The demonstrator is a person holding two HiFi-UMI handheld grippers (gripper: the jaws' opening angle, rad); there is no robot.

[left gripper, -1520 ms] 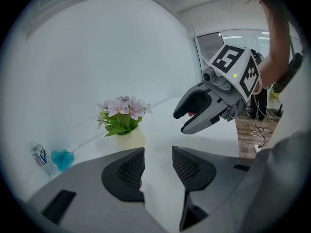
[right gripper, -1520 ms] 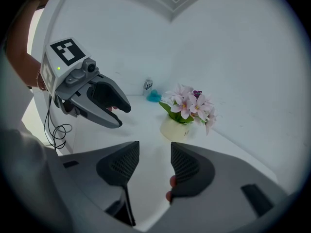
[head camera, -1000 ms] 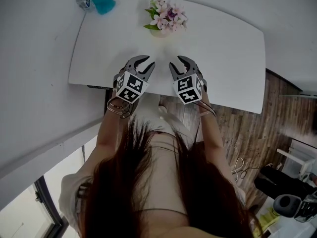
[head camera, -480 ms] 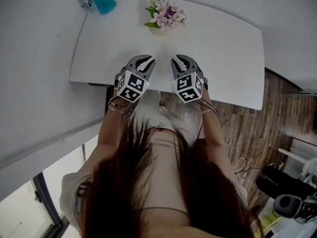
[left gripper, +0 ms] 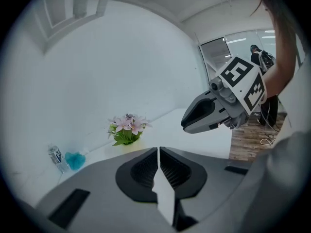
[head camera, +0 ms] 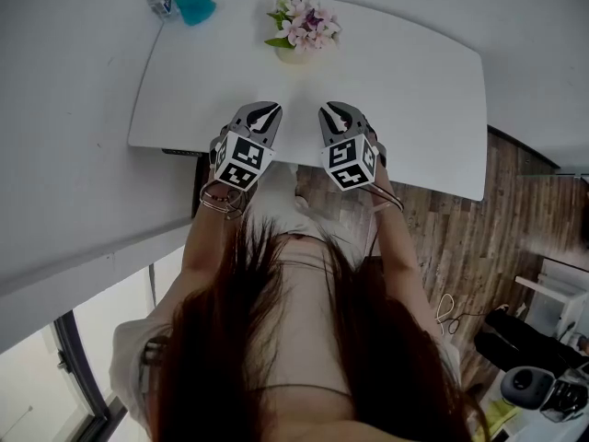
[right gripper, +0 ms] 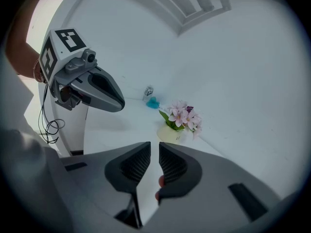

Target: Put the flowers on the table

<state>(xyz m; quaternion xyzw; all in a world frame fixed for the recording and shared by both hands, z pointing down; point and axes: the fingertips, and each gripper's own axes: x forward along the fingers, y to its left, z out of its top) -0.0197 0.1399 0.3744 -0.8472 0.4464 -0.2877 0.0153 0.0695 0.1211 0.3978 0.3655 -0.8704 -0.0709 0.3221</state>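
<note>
My left gripper (left gripper: 159, 152) and right gripper (right gripper: 154, 147) hang side by side, apart from each other, over the near edge of the white table (head camera: 405, 90), just left of the head view's centre. Ahead of both lies a bare stretch of tabletop, and more to the right.

The left gripper's jaws have just been closing and now meet, clenched on nothing. The right gripper's jaws have also been closing. A narrow slit remains between them with nothing in it.

The flowers (head camera: 304, 28), pink and white in a pale pot, stand upright on the table by its far edge, at the top centre of the head view, well apart from both grippers. A small bottle (head camera: 159, 2) and a blue thing (head camera: 194, 5) sit at the far left corner. A white wall (head camera: 64, 109) runs along the table's left side. Wood floor (head camera: 469, 247) shows at the right.
</note>
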